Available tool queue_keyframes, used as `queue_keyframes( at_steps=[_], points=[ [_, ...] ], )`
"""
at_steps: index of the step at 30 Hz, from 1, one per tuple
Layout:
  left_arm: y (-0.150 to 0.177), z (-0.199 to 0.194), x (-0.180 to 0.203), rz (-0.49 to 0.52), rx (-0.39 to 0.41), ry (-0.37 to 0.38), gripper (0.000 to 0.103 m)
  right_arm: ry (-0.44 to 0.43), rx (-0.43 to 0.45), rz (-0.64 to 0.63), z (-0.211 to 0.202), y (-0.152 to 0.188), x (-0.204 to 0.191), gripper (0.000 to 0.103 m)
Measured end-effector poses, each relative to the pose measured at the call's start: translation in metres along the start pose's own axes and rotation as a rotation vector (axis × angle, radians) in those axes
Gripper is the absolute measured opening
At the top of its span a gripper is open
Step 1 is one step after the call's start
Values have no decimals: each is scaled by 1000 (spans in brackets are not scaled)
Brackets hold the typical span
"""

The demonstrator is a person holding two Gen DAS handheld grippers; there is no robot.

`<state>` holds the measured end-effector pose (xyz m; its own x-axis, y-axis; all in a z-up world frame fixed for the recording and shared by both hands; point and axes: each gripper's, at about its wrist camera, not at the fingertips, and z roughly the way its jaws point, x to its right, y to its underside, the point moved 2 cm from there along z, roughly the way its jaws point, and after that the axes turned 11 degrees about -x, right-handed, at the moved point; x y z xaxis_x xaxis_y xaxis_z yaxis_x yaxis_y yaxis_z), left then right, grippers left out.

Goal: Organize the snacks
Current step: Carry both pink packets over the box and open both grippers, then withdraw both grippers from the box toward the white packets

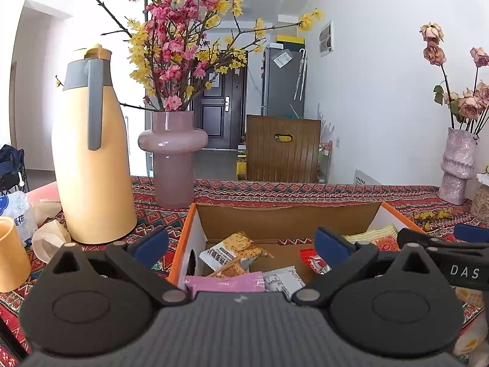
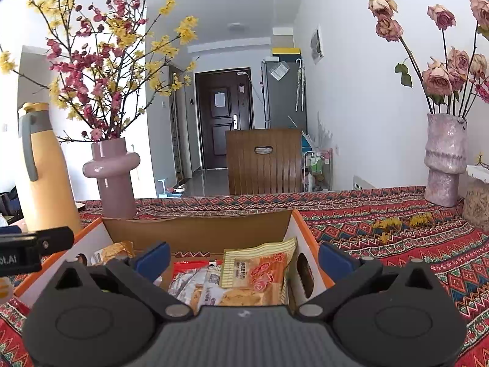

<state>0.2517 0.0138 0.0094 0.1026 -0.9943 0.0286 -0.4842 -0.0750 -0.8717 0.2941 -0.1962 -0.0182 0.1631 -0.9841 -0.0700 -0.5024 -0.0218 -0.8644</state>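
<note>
Both grippers, left gripper [image 1: 240, 244] and right gripper [image 2: 243, 258], hang over the cardboard box [image 1: 284, 218] with jaws spread wide, nothing between the pads. Snack packets lie loose inside the box on the patterned tablecloth [image 2: 397, 238]: pink packet [image 1: 224, 283] long axis left-right, yellow-striped packet [image 2: 259, 267] tilted against the right wall. Lower packets are cut off by gripper bodies; packet print is too small to read, "DAS" shows on the right gripper.

Assorted snack packets [image 2: 256, 270] lie in open cardboard box [image 1: 287, 217].
</note>
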Motion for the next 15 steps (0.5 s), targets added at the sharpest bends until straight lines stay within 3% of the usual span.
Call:
queue_keyframes(
  at_steps=[8,11,15],
  points=[
    [-12,-22,-7,-56,37,-20,103,-19,20,-17,-6,-7,-1,103],
    [-18,-46,-10,-60,74,5,103,-8,35,-24,-18,-13,-3,103],
    [-19,-66,-12,-50,64,33,103,-12,52,-54,-40,-16,-7,103]
  ],
)
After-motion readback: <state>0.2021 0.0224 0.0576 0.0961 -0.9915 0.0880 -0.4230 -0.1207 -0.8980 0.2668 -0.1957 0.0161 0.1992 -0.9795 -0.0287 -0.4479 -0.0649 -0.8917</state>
